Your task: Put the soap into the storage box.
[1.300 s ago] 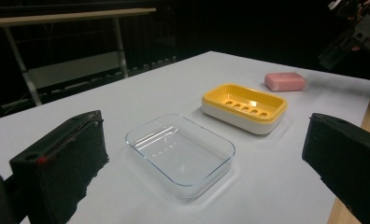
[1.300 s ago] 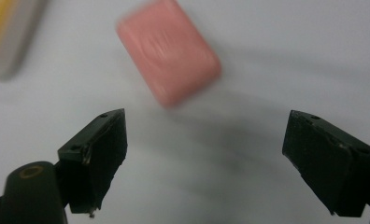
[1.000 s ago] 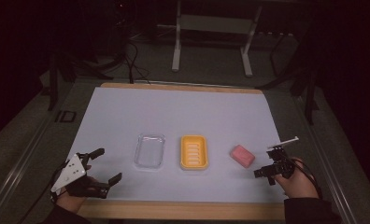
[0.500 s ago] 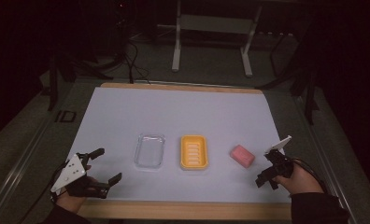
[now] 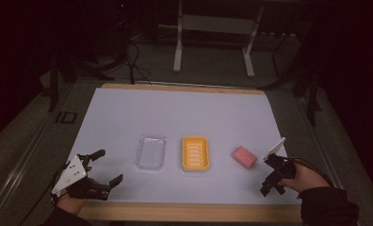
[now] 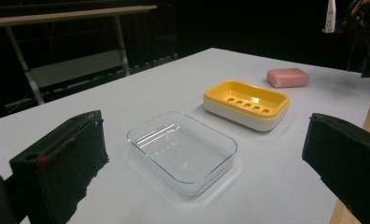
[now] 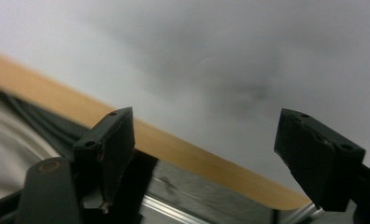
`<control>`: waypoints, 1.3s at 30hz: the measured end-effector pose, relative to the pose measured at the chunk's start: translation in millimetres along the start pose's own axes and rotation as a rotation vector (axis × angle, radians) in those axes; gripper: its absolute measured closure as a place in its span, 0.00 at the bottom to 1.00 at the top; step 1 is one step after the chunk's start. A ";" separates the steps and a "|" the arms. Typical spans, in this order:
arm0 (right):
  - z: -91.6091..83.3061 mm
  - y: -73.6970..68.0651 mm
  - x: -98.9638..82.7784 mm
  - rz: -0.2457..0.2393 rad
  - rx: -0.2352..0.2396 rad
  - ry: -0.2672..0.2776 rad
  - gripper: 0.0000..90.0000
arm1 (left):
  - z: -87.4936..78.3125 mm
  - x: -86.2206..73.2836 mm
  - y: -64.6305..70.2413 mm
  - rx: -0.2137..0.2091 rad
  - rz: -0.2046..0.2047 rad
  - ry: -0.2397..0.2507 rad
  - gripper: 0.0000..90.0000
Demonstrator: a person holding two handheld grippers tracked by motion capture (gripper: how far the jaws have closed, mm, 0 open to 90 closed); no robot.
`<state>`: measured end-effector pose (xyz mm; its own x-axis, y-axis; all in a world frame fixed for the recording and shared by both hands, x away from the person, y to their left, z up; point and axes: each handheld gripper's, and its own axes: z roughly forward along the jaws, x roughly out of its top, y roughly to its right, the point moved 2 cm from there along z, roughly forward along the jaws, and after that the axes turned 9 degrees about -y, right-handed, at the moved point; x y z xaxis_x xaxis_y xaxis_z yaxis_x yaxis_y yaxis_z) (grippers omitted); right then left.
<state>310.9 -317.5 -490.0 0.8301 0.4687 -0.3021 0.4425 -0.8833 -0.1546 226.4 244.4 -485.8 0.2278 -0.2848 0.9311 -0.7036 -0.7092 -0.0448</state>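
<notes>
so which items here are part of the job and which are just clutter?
In play:
pink soap bar
yellow soap dish
clear lid
left gripper, open
right gripper, open

Just lying about:
metal stand behind the table
cables on the floor

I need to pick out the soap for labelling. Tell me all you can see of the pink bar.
The pink bar is a rounded, matte rectangular block, whole and unwrapped. It lies flat on the white table, apart from the yellow soap dish and the right claw. Nothing but the table touches it.
</notes>
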 end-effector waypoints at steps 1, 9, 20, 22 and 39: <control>0.0 0.0 0.0 0.000 0.000 0.000 0.21 | 0.0 0.0 0.0 0.000 0.000 0.000 0.00; -2.7 11.0 -3.2 -0.213 -0.107 0.052 0.19 | 0.1 -0.1 -0.2 0.008 0.005 0.000 0.00; -8.0 23.0 4.5 -0.289 -0.173 0.122 0.15 | 0.6 0.0 0.4 -0.001 0.009 0.000 0.00; -10.2 24.2 7.3 -0.288 -0.155 0.136 0.15 | 0.7 0.0 0.6 -0.003 0.010 0.000 0.00; -15.5 22.4 29.9 -0.302 -0.151 0.162 0.12 | 1.0 0.1 1.4 -0.022 0.011 0.002 0.00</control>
<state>350.9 -323.2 -487.9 0.6920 0.7136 -0.1090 0.7108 -0.6999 -0.0697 226.2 242.7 -486.1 0.2190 -0.2910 0.9313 -0.7207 -0.6917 -0.0466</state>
